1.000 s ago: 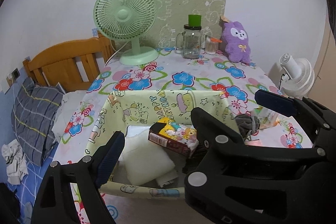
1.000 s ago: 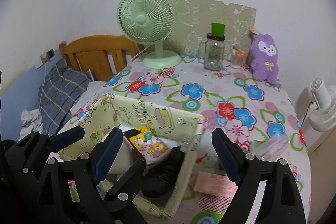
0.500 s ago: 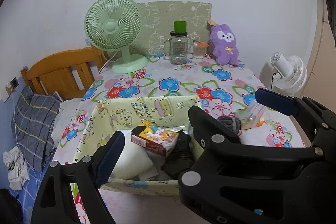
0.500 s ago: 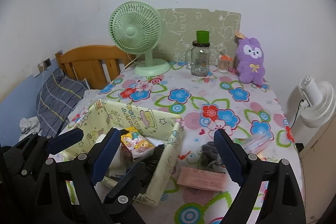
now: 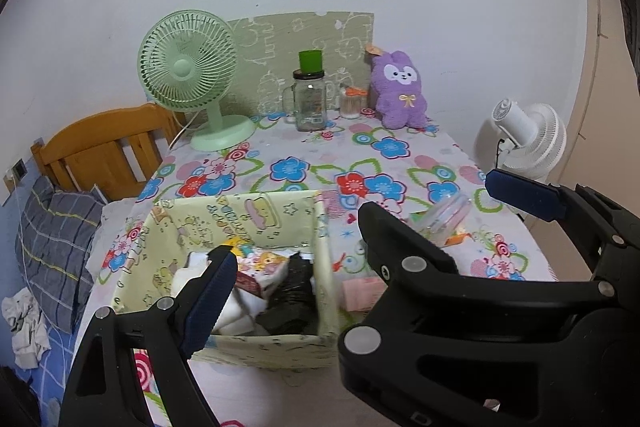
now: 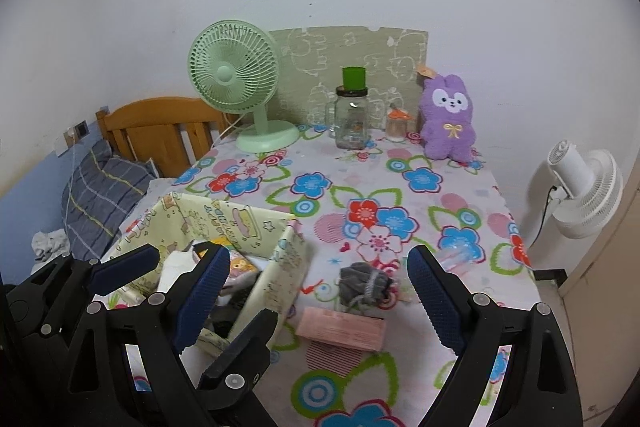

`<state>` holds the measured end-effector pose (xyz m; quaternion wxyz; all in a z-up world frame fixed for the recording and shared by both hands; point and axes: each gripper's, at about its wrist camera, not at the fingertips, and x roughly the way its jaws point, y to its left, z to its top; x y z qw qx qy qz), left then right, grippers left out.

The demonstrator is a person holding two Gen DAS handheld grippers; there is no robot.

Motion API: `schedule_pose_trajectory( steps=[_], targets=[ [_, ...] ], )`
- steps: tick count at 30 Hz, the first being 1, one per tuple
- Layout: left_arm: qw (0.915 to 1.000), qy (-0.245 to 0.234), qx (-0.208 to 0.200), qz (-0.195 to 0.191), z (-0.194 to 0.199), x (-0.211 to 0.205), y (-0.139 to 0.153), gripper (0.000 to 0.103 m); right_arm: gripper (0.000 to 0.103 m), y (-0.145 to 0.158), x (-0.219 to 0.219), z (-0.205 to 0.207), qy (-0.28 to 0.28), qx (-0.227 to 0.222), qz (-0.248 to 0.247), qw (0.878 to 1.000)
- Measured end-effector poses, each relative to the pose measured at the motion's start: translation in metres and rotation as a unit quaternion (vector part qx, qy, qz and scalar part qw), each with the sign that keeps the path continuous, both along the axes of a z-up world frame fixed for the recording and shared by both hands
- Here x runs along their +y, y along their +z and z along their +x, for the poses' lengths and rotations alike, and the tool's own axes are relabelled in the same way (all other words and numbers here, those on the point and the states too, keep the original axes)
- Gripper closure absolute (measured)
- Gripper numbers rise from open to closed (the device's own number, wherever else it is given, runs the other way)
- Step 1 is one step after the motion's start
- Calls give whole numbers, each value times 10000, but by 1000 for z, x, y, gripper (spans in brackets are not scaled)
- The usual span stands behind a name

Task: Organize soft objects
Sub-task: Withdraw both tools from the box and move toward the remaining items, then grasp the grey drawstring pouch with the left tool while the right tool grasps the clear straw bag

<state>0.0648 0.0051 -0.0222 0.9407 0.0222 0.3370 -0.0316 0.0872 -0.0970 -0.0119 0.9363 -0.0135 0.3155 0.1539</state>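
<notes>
A pale yellow fabric bin [image 5: 256, 215] [image 6: 288, 259] stands on the floral table near its front left. It holds white cloth [image 5: 236, 311], a black cloth [image 5: 290, 299] and a cartoon packet [image 5: 262, 263]. A grey rolled sock [image 6: 362, 285] lies on the table right of the bin, by a pink packet [image 6: 342, 333]. A purple plush bunny [image 5: 400, 91] [image 6: 448, 119] sits at the back right. My left gripper [image 5: 360, 239] is open and empty above the bin's front. My right gripper [image 6: 318, 297] is open and empty, just in front of the sock.
A green desk fan [image 6: 240, 87], a glass jar with a green lid [image 6: 352, 115] and a small jar [image 6: 396, 125] stand at the back. A clear plastic bag [image 5: 448, 215] lies near the right edge. A white fan [image 6: 580, 191] stands beyond the table; a bed with a wooden headboard [image 6: 160, 127] is left.
Both grippers have pulled back and up from the bin, still open. The grey sock on the table now shows in full in the right wrist view.
</notes>
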Motion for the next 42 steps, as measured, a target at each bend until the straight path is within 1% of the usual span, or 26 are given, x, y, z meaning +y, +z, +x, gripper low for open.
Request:
schedule_pose_trajectory(
  steps=[9,19,25,31,42],
  targets=[
    [9999,-168,-39,11,-5,-28,3,13,11,4,-28,-8,-155,-58,-10,9999],
    [9995,-320,28,-16,-3,-59,-2,13,11,-2,-59,-11,-338,19,-10,9994],
    [9993,-376,53,-16,0,-74,-7,13,11,-8,-76,-9,-413,58,14,9991],
    [9987,-460,196,-88,7,-88,-15,13,11,-17,-91,-4,-521,121,21,9986],
    [9979,-495,410,-102,22,-104,-35,14,11,-38,-108,11,-625,312,66,9975]
  ],
)
